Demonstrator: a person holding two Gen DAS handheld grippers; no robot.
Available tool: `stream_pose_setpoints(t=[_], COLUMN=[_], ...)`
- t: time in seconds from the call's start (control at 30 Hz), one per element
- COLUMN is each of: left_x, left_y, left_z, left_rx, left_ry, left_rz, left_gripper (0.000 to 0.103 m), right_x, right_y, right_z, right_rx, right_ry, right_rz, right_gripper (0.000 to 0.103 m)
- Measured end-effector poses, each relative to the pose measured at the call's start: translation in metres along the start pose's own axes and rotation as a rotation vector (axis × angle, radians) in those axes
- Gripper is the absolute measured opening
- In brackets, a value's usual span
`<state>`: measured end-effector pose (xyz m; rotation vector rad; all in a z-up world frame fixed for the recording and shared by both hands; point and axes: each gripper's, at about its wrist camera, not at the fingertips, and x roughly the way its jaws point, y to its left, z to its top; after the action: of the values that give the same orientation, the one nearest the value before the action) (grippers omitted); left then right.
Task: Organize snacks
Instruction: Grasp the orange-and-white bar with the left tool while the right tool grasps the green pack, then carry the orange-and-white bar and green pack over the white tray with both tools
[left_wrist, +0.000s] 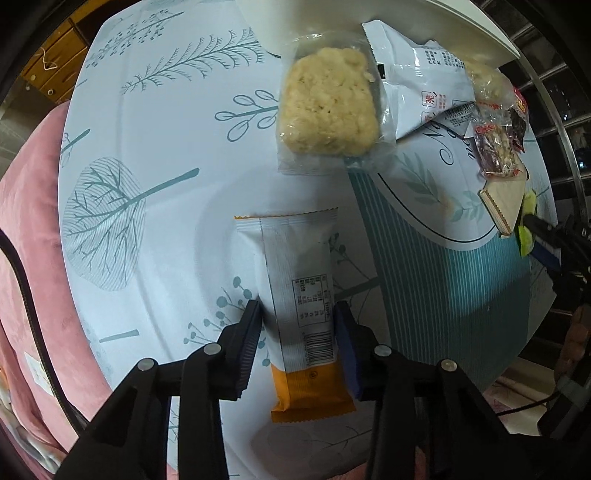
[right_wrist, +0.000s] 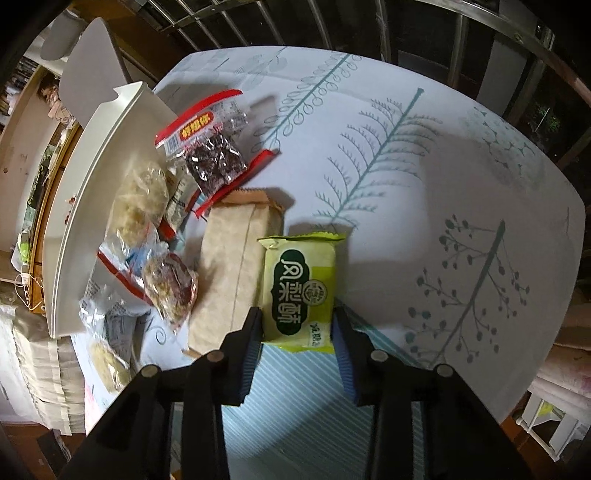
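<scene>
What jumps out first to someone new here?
Each gripper is closed on a snack: the left gripper on a white-and-orange packet, the right gripper on a green pastry pack. The other snacks are heaped beside a white tray.

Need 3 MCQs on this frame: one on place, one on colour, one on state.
1. Where does the brown paper packet lie relative to the green packet?
A. to its left, alongside
B. on top of it
C. far right

2. What colour are the ends of the packet in the left gripper?
A. red
B. orange
C. purple

3. What is the right gripper doing?
A. empty
B. gripping the green packet
C. gripping the tray

Key: 1 A, they lie side by side; 2 B, orange bands at both ends; 3 B, fingers press its sides.
</scene>
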<state>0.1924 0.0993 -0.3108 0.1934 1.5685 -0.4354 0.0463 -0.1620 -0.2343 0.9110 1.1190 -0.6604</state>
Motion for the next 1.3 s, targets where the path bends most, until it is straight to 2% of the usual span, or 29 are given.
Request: stream_pose_setpoints(t=[0.17, 0.37, 0.5, 0.67, 0.93, 1.3], left_x=[-0.002, -0.012, -0.023, -0.043, -0.086, -0.157], left_y=[0.004, 0.012, 0.019, 0.029, 0.034, 0.019], left_z=[-0.004, -0.016, -0.021, -0.022, -0.005, 0.056], left_rx=[-0.001, -0.023, -0.063, -0.092, -0.108, -0.076], left_ry=[-0.004, -0.014, -0.05, -0.089, -0.118, -0.218], left_rz=[-0.01, -0.033, -0.057, -0.054, -0.029, 0.01], left_gripper=[0.032, 0.031, 0.031, 0.031, 0.031, 0.031], right_x=[-0.004, -0.018, -0.03, -0.047, -0.071, -0.079], right_y=[-0.006, -0.007, -0.003, 0.008, 0.037, 0.106], right_z=[-0.008, -0.023, -0.029, -0.029, -0.019, 0.021], right_rx=[0.008, -0.021, -0.062, -0.138, -0.272, -0.514], right_ry=[0.029, 0.049, 0.056, 0.052, 0.042, 0.026], right_rz=[0.016, 0.054, 0.079, 0.125, 0.173, 0.231], right_gripper=[0.037, 0.036, 0.036, 0.036, 0.036, 0.036])
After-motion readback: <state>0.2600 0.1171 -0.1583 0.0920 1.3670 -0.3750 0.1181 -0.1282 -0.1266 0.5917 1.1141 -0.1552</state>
